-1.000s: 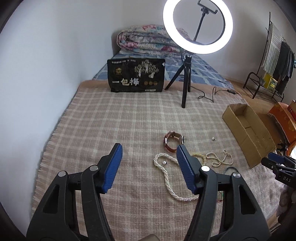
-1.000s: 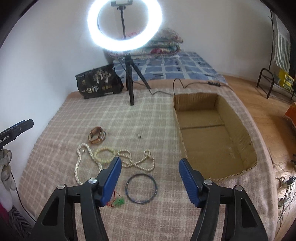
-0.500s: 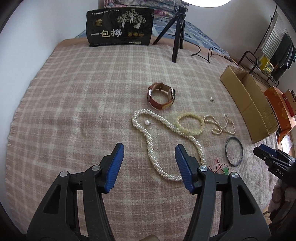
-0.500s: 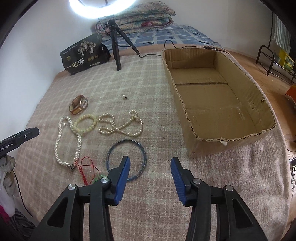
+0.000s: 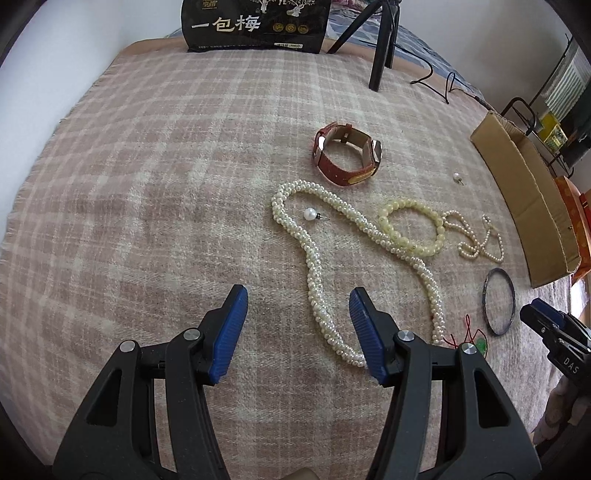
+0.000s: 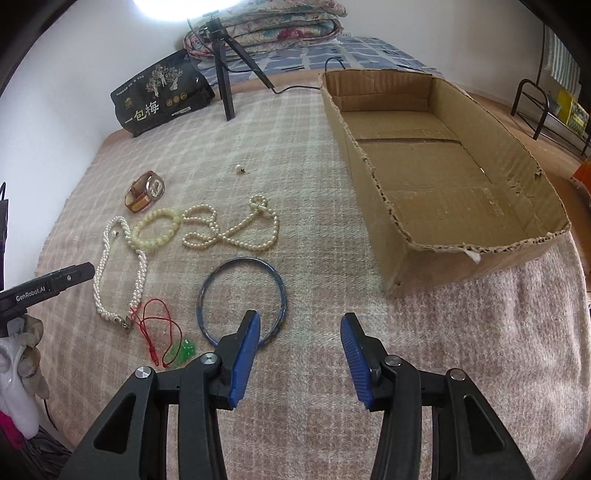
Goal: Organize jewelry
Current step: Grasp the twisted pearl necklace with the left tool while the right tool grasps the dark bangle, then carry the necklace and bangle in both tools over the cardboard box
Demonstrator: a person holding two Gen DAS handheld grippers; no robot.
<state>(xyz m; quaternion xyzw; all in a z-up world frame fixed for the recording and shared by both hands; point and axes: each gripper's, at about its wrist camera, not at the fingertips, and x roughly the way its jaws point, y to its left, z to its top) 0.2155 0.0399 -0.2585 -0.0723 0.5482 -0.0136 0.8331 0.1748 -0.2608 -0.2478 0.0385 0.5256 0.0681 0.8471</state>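
Jewelry lies loose on a plaid blanket (image 5: 147, 184). My left gripper (image 5: 299, 295) is open above a twisted pearl necklace (image 5: 314, 280), one strand showing between its jaws, untouched. Beyond lie a pearl stud (image 5: 310, 214), a brown leather watch (image 5: 347, 155), a yellowish bead bracelet (image 5: 386, 223) and a thin pearl strand (image 6: 236, 232). My right gripper (image 6: 300, 318) is open and holds nothing. Its left finger overlaps the near rim of a blue bangle (image 6: 201, 295). A red cord with a green pendant (image 6: 181, 350) lies left of it. A second stud (image 6: 239, 169) sits farther back.
An open cardboard box (image 6: 461, 266) stands to the right of the jewelry. A black printed bag (image 5: 255, 26) and a light's tripod (image 5: 380, 55) with its cable stand at the far edge. A folded quilt (image 6: 280, 26) and a metal rack (image 6: 535, 103) are behind.
Both grippers have come down toward the blanket and tilted more steeply, so the jewelry looks nearer and larger. The right jaws have narrowed. No piece of jewelry has moved.
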